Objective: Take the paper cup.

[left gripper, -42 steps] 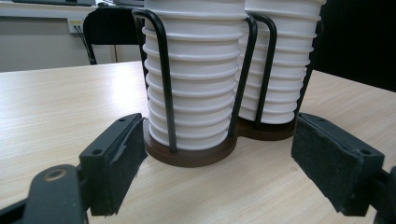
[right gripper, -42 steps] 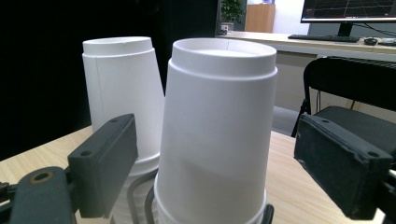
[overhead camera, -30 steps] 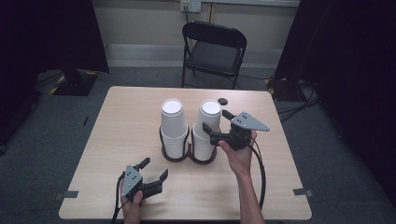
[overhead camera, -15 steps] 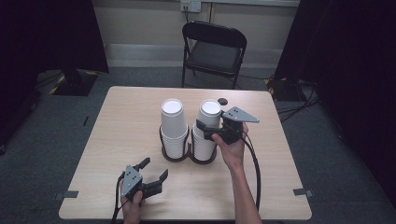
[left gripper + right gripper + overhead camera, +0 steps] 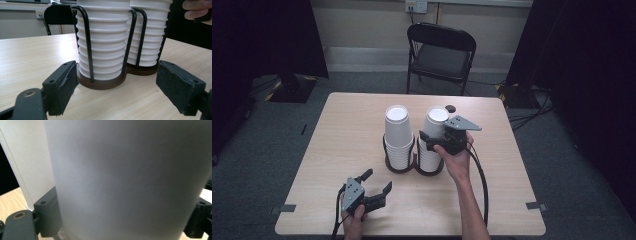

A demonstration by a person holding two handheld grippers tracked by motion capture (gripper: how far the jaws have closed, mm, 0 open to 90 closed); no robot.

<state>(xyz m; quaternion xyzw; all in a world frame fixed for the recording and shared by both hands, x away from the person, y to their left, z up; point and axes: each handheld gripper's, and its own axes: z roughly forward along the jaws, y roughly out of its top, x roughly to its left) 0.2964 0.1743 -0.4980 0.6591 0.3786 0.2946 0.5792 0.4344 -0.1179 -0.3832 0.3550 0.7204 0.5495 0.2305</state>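
Black fingers [image 5: 46,216] of our right gripper [image 5: 432,139] sit on either side of the right stack of cups [image 5: 434,131], the white wall pressed between them in the right gripper view, so we read them as closed on it. That stack stands upright in a dark wire holder [image 5: 414,162] with a brown base, just beside the left stack of cups [image 5: 397,132] in the same holder. Our right hand [image 5: 457,160] comes in from the near edge, a cable trailing back along the forearm.

Our left gripper [image 5: 373,187] rests low on the pale wooden surface [image 5: 337,135], near the front edge and apart from the holder, its fingers [image 5: 62,85] spread wide with nothing between them, pointing at the holder's base. A small dark object [image 5: 450,108] lies behind the cups. Beyond the surface stands a black folding chair [image 5: 441,52].
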